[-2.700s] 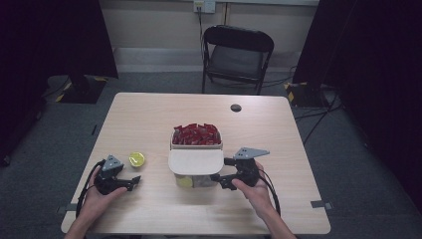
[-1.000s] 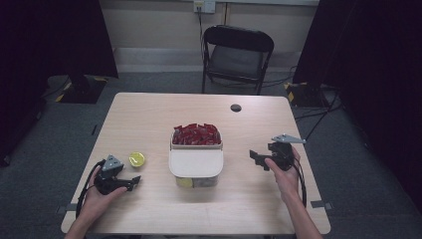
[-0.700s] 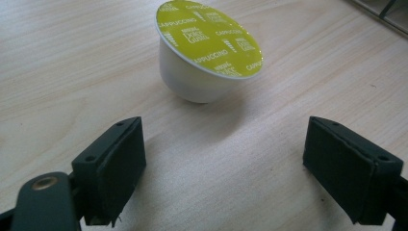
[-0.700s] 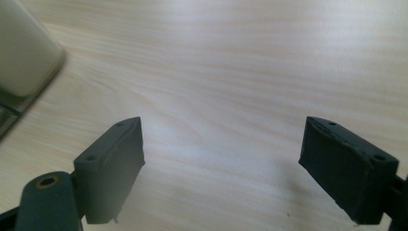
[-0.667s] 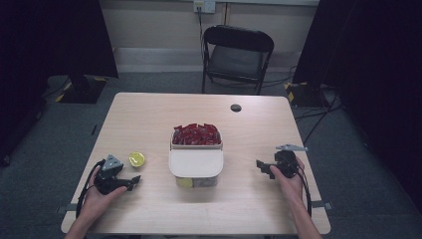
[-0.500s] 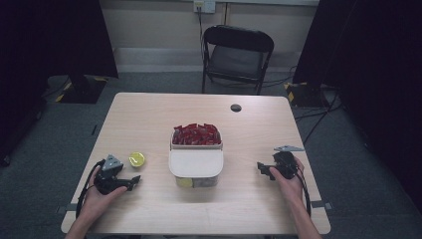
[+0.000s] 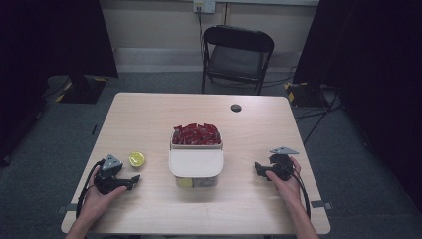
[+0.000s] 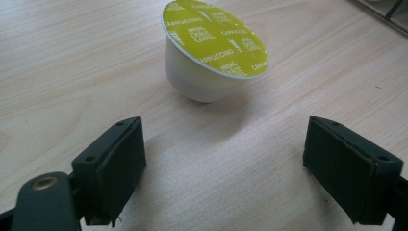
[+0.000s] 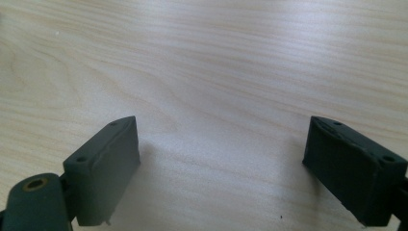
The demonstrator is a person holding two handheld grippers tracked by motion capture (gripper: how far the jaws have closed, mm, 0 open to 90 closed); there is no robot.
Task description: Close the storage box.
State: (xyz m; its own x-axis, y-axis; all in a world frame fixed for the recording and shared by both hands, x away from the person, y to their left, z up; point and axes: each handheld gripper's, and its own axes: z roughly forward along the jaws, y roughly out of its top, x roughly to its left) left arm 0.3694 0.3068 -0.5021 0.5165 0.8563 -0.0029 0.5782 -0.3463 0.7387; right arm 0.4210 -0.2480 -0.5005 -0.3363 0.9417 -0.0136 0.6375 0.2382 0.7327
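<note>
A clear plastic box point(image 7: 172, 146) stands mid-table, its far half showing several red capsules point(image 7: 196, 134) and its near half covered by a white lid point(image 7: 195, 163). A lime-topped cappuccino capsule point(image 7: 137, 159) point(image 8: 211, 48) sits on the table left of the box. My left gripper point(image 7: 134, 180) point(image 8: 223, 178) rests just short of that capsule, open, with bare wood between its pads. My right gripper point(image 7: 259, 169) point(image 9: 221, 173) lies low over the table right of the box. Its jaws have just been opening and hold nothing.
The wooden table point(image 7: 149, 119) carries a small black disc point(image 7: 236, 107) near its far edge. A black folding chair point(image 7: 238, 55) stands beyond the table. Dark curtains flank both sides.
My right gripper has left the box's near right side, swung out to the right and sunk to the table. The left gripper, capsule and box have stayed put.
</note>
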